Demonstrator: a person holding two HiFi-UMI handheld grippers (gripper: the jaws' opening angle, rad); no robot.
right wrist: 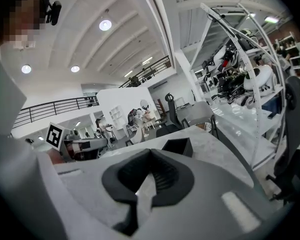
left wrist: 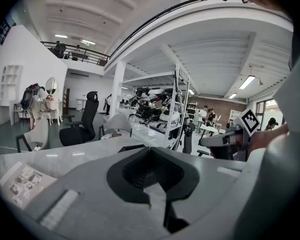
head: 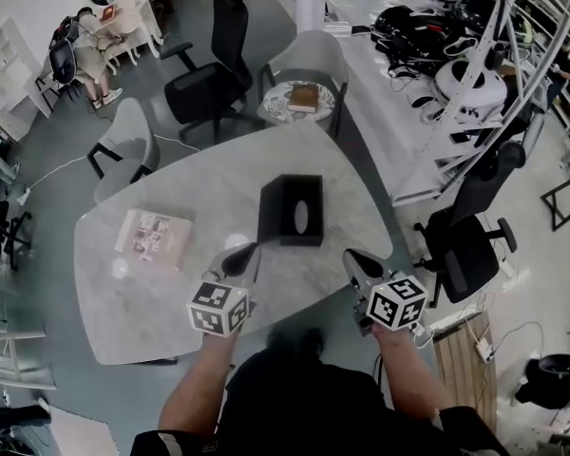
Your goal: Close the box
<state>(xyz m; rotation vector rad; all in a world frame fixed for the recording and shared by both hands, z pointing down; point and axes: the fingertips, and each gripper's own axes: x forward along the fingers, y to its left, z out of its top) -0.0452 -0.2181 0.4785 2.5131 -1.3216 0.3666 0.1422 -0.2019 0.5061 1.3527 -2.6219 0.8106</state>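
Marble worktop (head: pixel 171 283) fills the head view, with the black box (head: pixel 292 209) near its middle and a lid flap standing up along the box's left side. The left gripper (head: pixel 248 252) and the right gripper (head: pixel 353 256) hover over the near edge, one to either side, both short of the box and not touching it. A printed booklet (head: pixel 154 236) lies flat well to the left of the box. Office chairs (head: pixel 209 74) stand beyond the far edge.

In the left gripper view, the fingers (left wrist: pixel 85 194) are pressed together with nothing between them. A dark sliver of the box (left wrist: pixel 131 147) shows just past their tips. The booklet (left wrist: pixel 22 181) sits at lower left and the right gripper (left wrist: pixel 225 140) at right.

In the right gripper view, the fingers (right wrist: pixel 215 194) are likewise together and empty. The box (right wrist: pixel 177 146) stands ahead on the worktop, and the left gripper (right wrist: pixel 85 146) shows at left.
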